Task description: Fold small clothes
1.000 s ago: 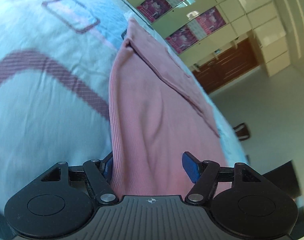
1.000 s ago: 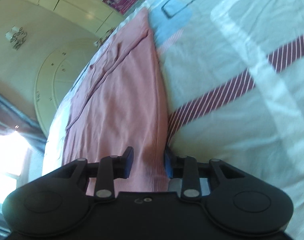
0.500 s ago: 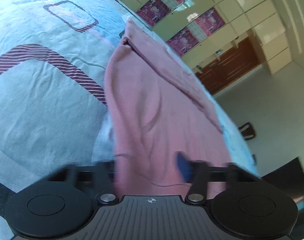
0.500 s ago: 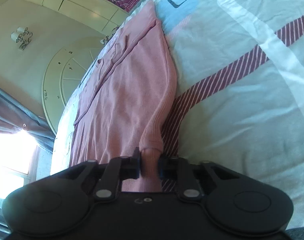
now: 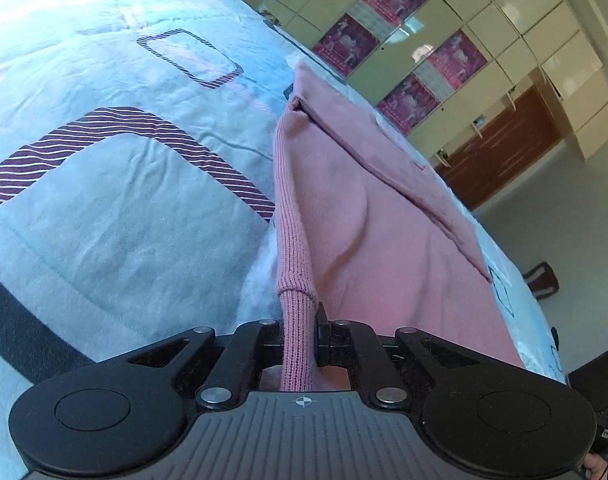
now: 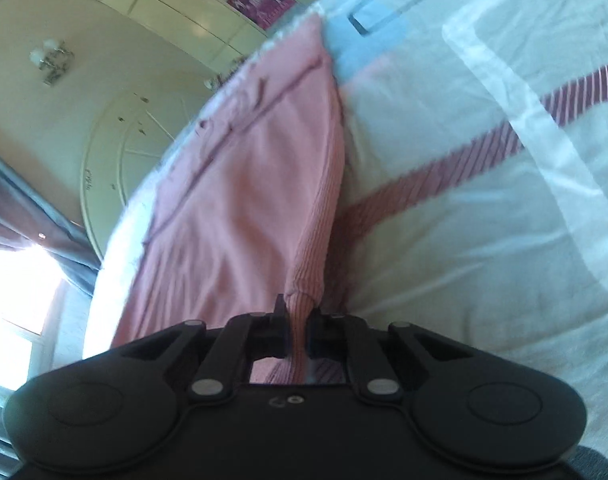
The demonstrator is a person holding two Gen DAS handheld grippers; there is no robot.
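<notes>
Gripping the ribbed hem of the pink top (image 5: 383,216), left gripper (image 5: 302,336) and right gripper (image 6: 298,330) both pinch it tight. Top lies mid-frame on the bedspread (image 5: 124,208). Soft, light, limp knit; hem corners look the best hold.

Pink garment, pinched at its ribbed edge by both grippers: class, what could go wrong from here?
1. Both the left gripper and right gripper hold only a narrow bunch of ribbed hem; it may slip out when lifted.
2. The garment already has a loose folded flap; lifting could undo it.
</notes>
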